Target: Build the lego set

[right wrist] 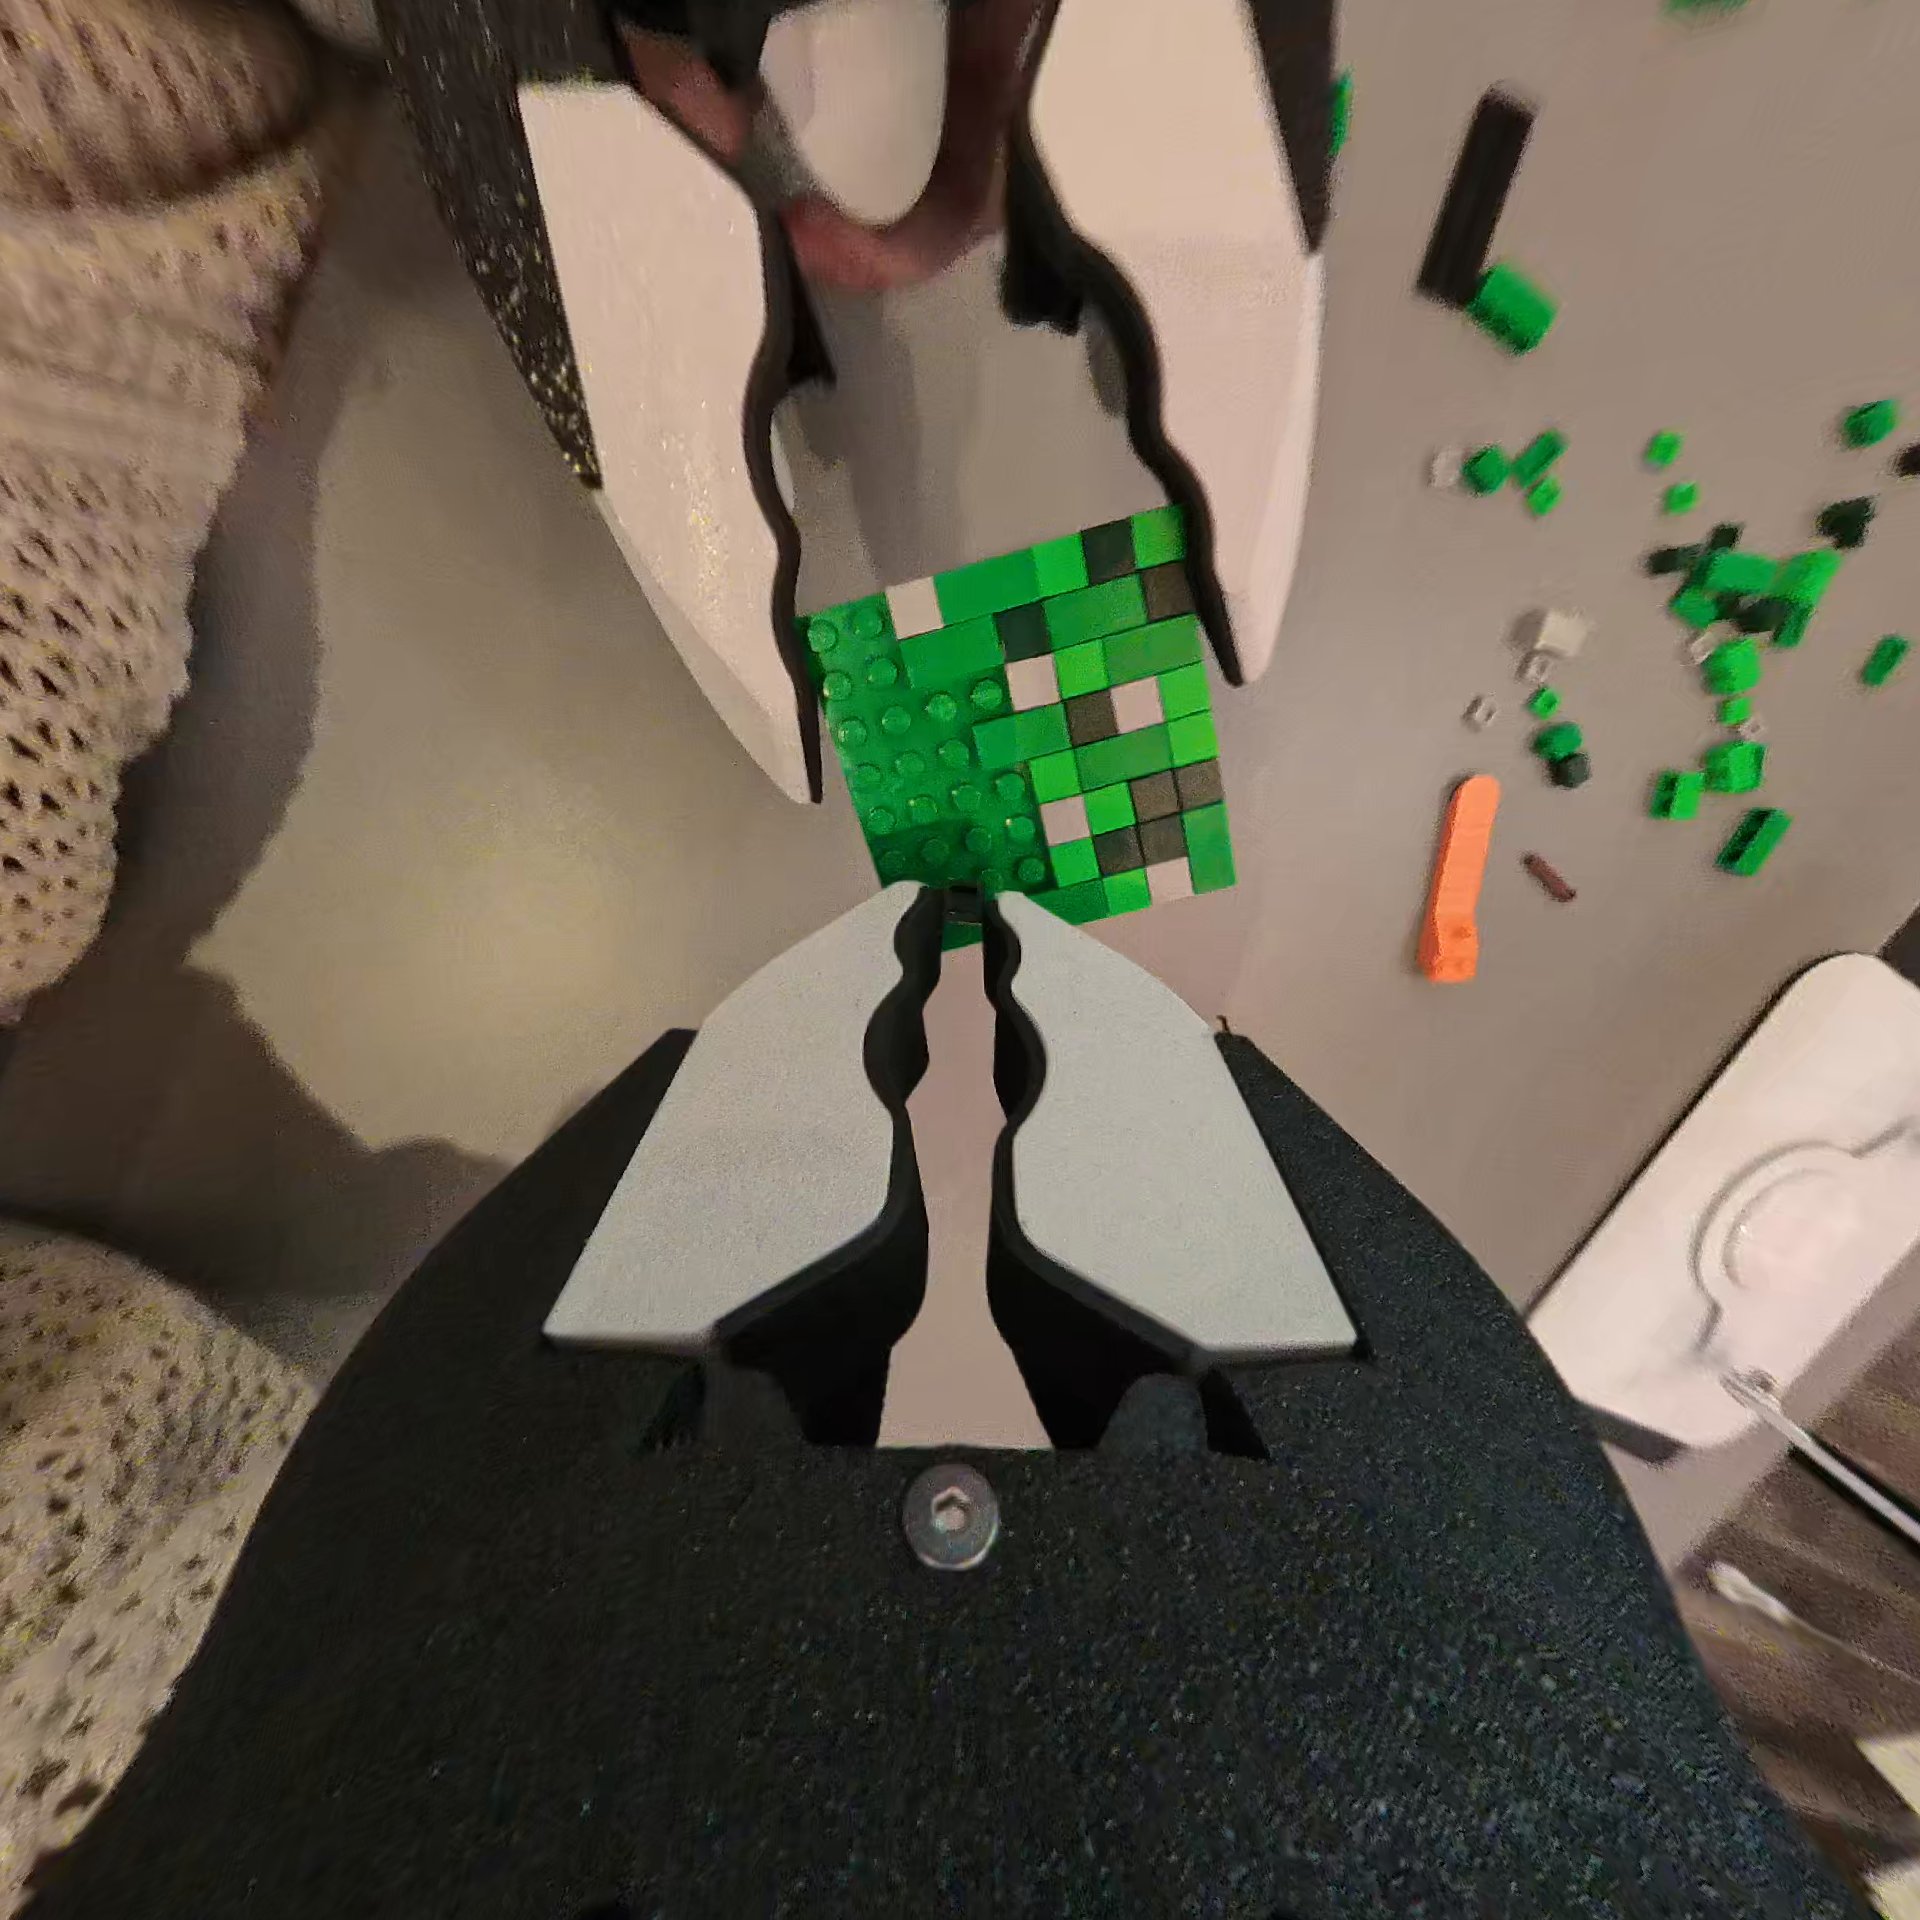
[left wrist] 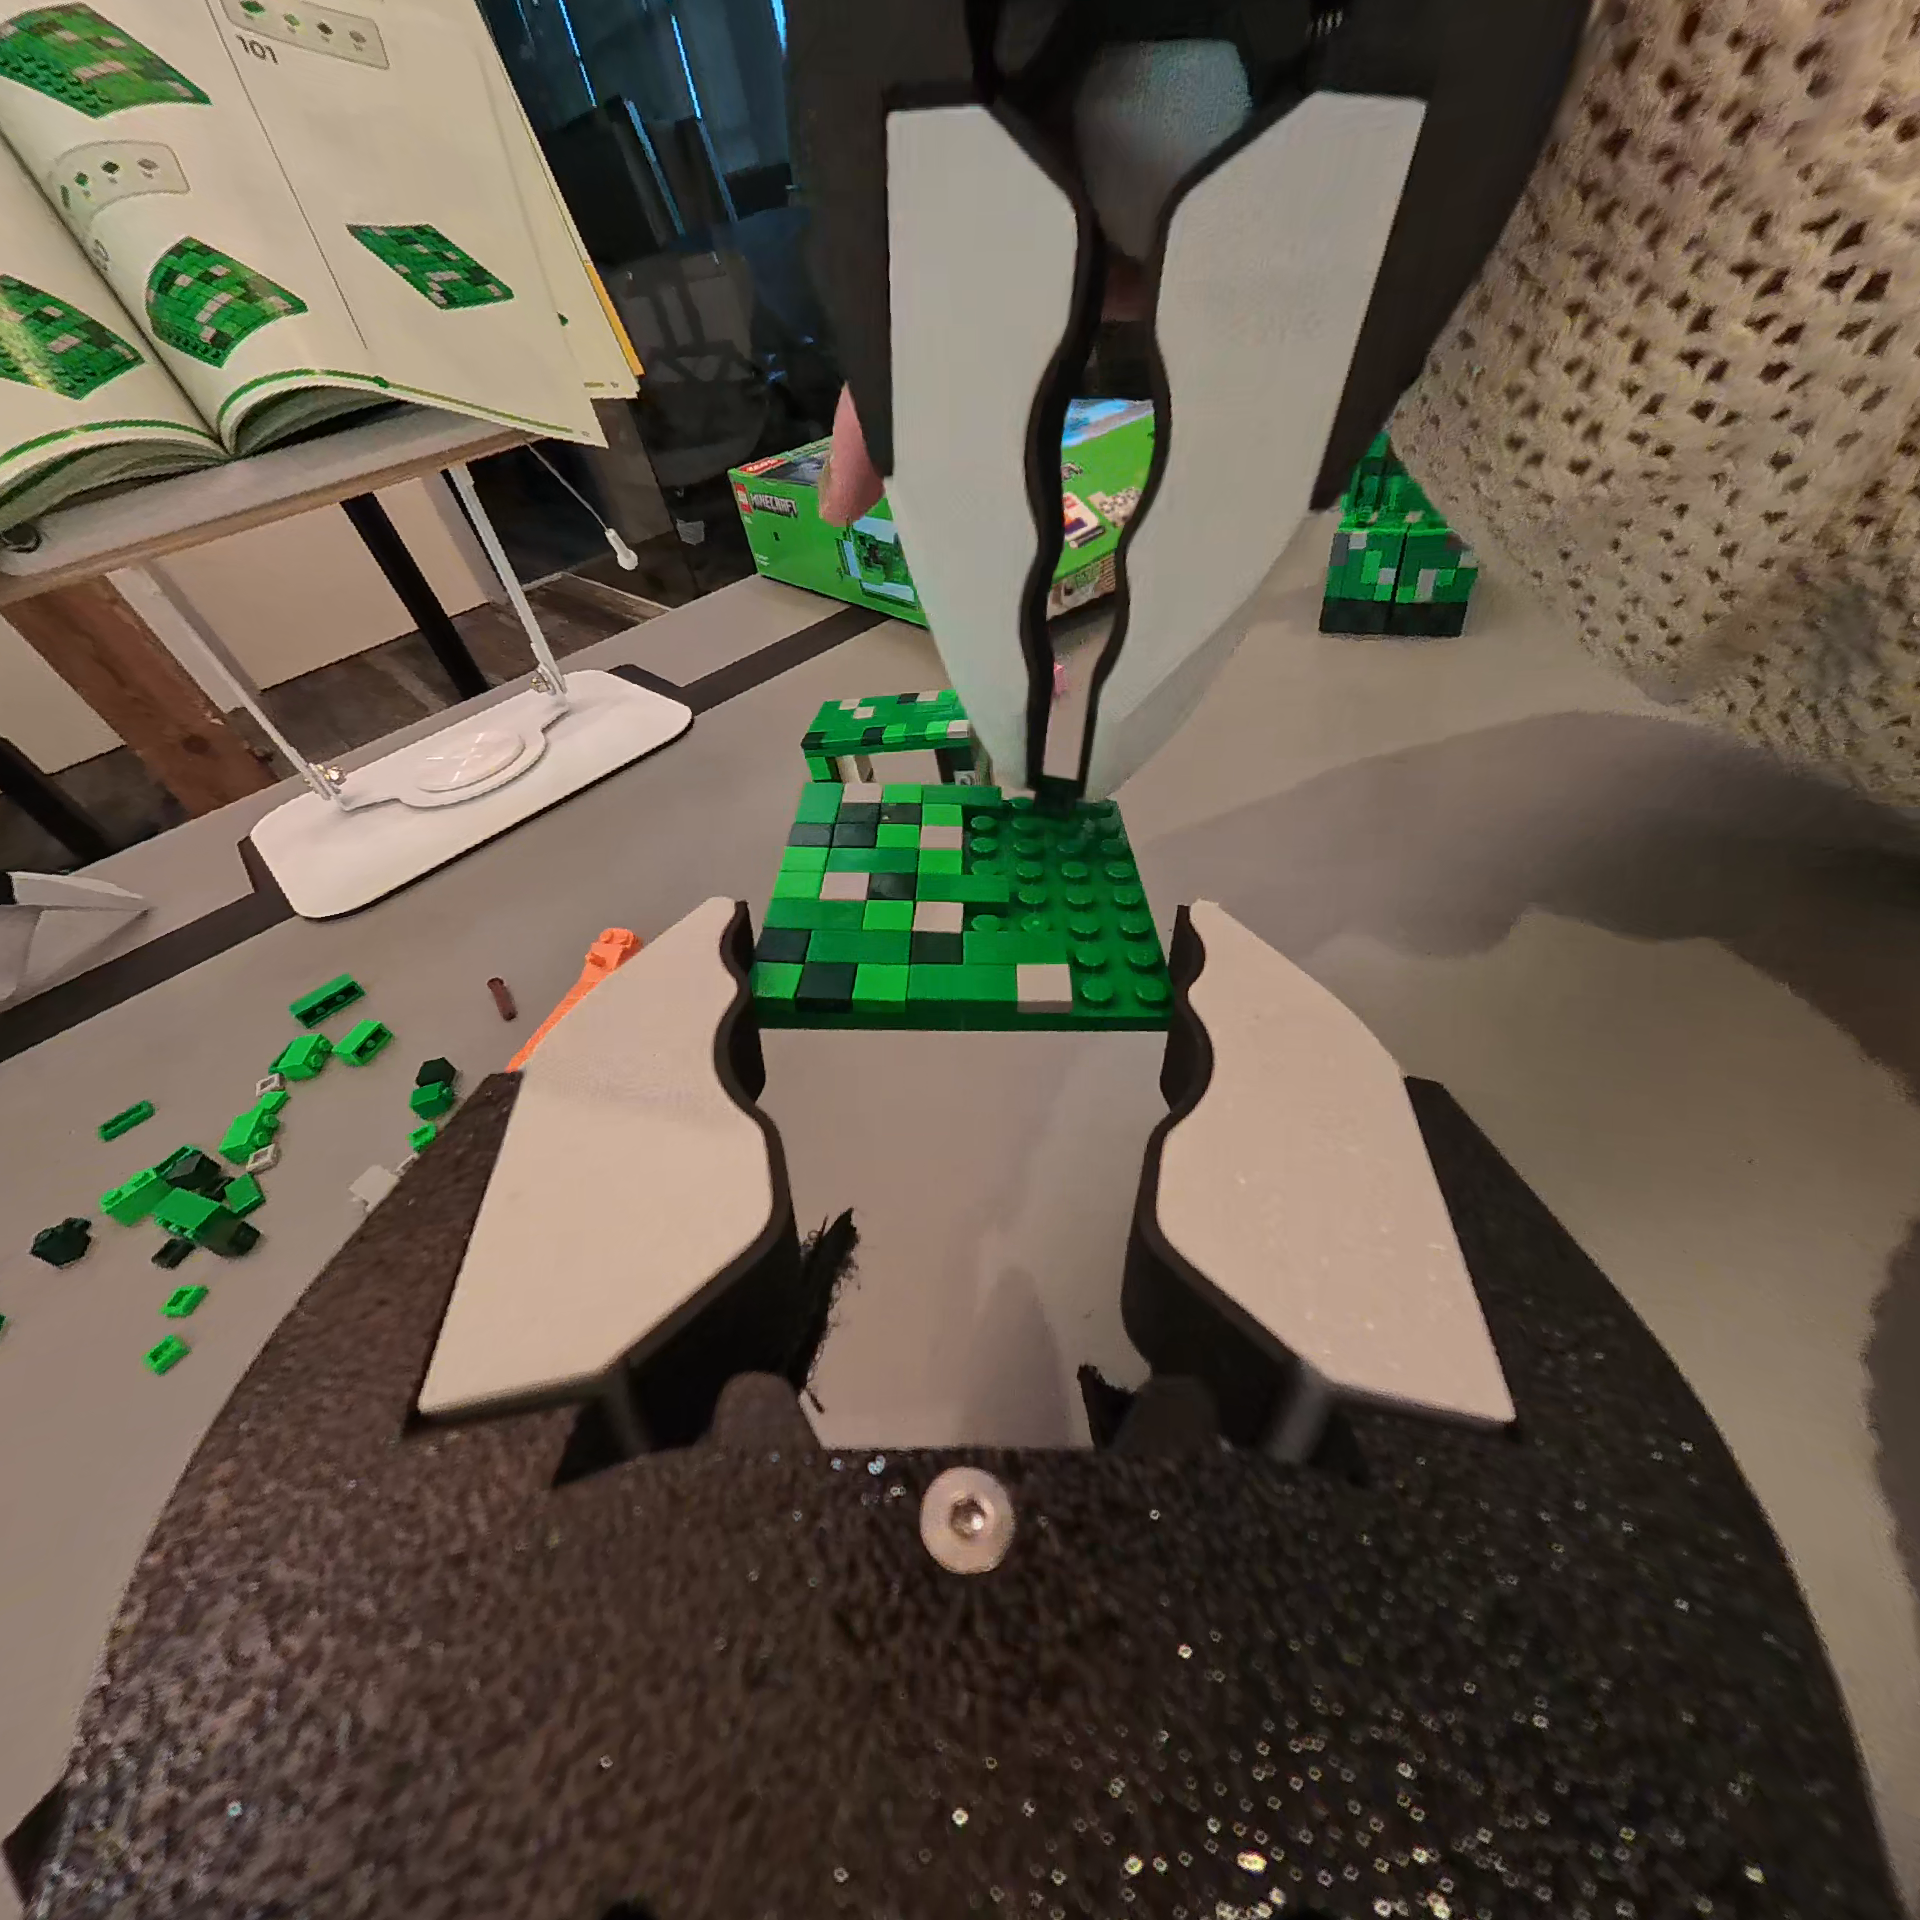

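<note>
A square green studded plate (left wrist: 1081, 914) lies on the grey table, its left part covered with green, dark green and grey tiles. My left gripper (left wrist: 964, 925) straddles the plate's near edge, its pads against both sides, holding it. My right gripper (left wrist: 1060, 784) comes down from above at the plate's far edge, shut on a small dark green tile (left wrist: 1058, 792) pressed onto the studs. In the right wrist view the right gripper (right wrist: 961, 899) pinches the tile (right wrist: 961, 906) at the plate's (right wrist: 914, 748) edge, with the left gripper (right wrist: 1020, 735) opposite.
Loose green pieces (left wrist: 208, 1174) lie at left, also in the right wrist view (right wrist: 1745, 603), next to an orange brick separator (right wrist: 1460, 883). An instruction booklet (left wrist: 260, 208) rests on a stand with a white base (left wrist: 468, 790). A set box (left wrist: 810, 530), a built green block (left wrist: 1397, 571) and a small tiled piece (left wrist: 883, 727) stand behind. My left and right fingertips are right by each other.
</note>
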The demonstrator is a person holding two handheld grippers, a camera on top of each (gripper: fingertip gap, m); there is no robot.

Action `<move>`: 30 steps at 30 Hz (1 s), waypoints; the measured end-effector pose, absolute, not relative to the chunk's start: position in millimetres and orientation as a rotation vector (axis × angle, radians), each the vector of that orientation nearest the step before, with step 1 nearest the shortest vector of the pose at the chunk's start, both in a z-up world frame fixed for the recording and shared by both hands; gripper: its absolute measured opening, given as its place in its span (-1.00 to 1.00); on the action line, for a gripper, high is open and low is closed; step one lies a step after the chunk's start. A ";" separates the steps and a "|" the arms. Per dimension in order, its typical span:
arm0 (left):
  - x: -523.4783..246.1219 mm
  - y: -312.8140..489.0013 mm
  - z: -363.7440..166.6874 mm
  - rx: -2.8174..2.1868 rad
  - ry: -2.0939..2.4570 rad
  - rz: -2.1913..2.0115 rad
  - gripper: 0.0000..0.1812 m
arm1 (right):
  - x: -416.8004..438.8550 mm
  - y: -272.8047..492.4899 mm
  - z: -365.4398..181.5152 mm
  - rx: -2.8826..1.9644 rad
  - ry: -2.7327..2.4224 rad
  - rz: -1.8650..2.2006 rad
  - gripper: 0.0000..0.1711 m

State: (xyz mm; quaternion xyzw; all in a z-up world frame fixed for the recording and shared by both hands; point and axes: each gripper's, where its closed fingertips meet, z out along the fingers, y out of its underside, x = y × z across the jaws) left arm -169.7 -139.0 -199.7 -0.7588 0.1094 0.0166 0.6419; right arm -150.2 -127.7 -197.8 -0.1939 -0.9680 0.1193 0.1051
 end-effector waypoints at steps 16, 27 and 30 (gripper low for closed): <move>-163.1 -136.6 -201.6 -1.708 0.244 -0.023 -0.17 | -154.6 -140.1 -194.0 -0.516 -2.865 0.232 -0.76; -159.7 -141.7 -192.8 -1.650 0.241 -0.122 -0.17 | -135.3 -138.9 -175.3 -0.687 -2.556 1.011 -0.81; -156.8 -141.4 -191.9 -1.646 0.253 -0.131 -0.17 | -136.1 -139.5 -176.9 -0.673 -2.495 1.039 -0.85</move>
